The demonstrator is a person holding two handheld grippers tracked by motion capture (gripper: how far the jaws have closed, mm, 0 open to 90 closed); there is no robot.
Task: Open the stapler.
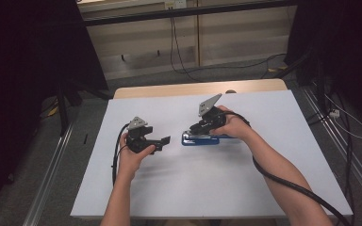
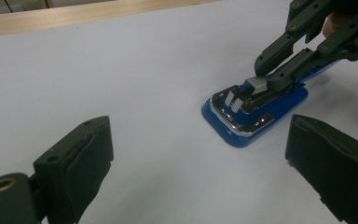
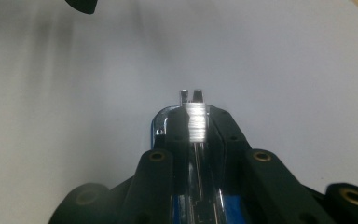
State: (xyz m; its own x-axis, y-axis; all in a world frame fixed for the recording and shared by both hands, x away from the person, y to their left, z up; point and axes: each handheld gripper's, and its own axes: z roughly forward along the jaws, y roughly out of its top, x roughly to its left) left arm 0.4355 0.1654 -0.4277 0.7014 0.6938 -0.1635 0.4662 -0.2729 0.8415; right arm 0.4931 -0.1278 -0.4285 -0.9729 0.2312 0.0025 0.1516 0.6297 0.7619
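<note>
A blue stapler (image 1: 207, 140) lies opened on the white table (image 1: 193, 188), its chrome magazine (image 2: 242, 122) facing up. My right gripper (image 1: 192, 129) reaches down onto it from the right and is shut on a small silver staple strip (image 2: 255, 83) at the magazine's front end. In the right gripper view the black jaws pinch that strip (image 3: 196, 122) from both sides, with the blue base (image 3: 160, 125) below. My left gripper (image 1: 165, 140) hovers a short way left of the stapler, open. Its pads (image 2: 91, 156) stand wide apart with nothing between them.
A wooden edge (image 1: 193, 88) runs along the table's far side. Cables (image 1: 174, 47) trail over the grey floor behind, and black drapes (image 1: 28, 56) stand at both sides. Metal rails (image 1: 52, 165) flank the table. A thick cable (image 1: 287, 183) hangs from the right gripper.
</note>
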